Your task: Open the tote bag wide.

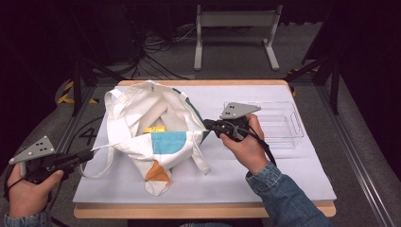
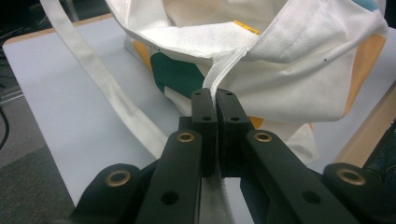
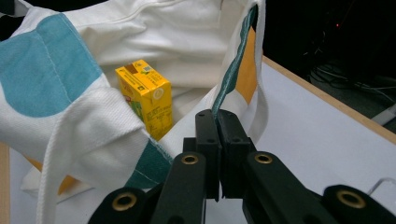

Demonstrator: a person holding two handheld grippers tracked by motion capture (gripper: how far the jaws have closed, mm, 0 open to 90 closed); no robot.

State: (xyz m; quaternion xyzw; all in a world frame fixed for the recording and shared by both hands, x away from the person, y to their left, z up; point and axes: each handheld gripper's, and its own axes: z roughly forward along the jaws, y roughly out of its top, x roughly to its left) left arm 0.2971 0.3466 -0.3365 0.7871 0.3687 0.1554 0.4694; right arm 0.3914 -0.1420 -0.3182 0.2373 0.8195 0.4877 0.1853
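Now the left tool (image 1: 87, 156), low at the near left, pinches the soft cloth bag's (image 1: 156, 137) strap (image 2: 224, 70); the right tool (image 1: 208, 124) pinches its green-edged rim (image 3: 233, 70). Inside lies a boxy yellow carton (image 3: 147, 95).

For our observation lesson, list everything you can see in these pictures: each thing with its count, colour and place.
tote bag: one, white with teal, blue and orange patches, left of table centre, mouth held open
juice carton: one, yellow, inside the bag
clear tray: one, transparent, right rear of table
table: one, pale top, wooden edge
left gripper: one, black, shut on the bag's strap at its rim
right gripper: one, black, shut on the bag's rim
hands: two, denim sleeves
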